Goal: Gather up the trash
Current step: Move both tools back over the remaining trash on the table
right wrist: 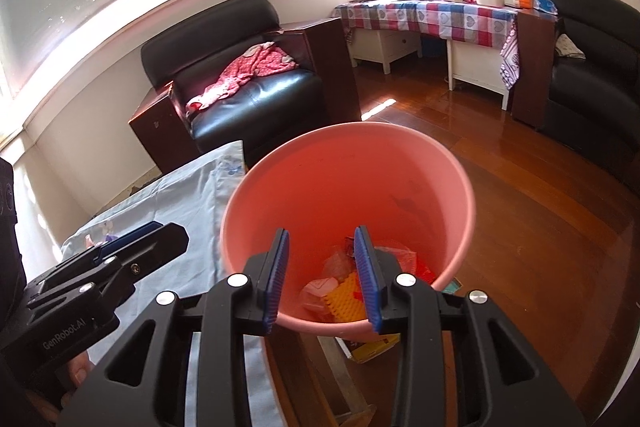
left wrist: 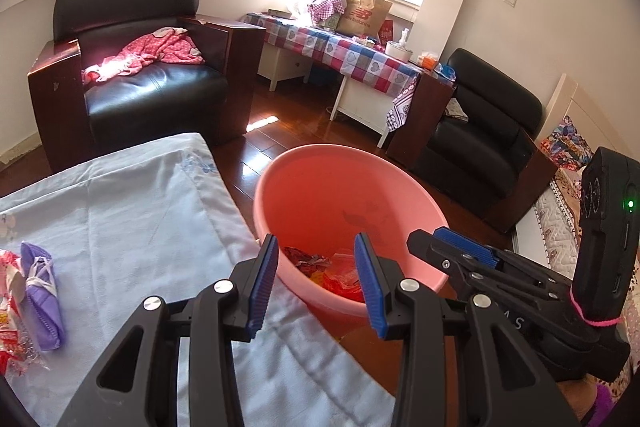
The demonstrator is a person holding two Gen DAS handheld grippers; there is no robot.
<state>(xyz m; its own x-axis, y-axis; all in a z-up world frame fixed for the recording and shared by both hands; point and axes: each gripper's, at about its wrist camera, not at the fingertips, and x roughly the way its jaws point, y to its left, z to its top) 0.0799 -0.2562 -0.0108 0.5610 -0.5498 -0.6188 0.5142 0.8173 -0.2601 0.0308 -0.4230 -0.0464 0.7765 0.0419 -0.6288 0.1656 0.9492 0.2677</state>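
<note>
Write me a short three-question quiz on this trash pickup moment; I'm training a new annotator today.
1. True or false: the right gripper holds a wrapper.
2. Which litter waits on the pale blue cloth? A: purple packet B: glass bottle C: banana peel
3. Fill in: the pink bin stands on the ___ floor.

Key
1. False: its jaws are apart and empty above the bin.
2. A
3. wooden
</note>
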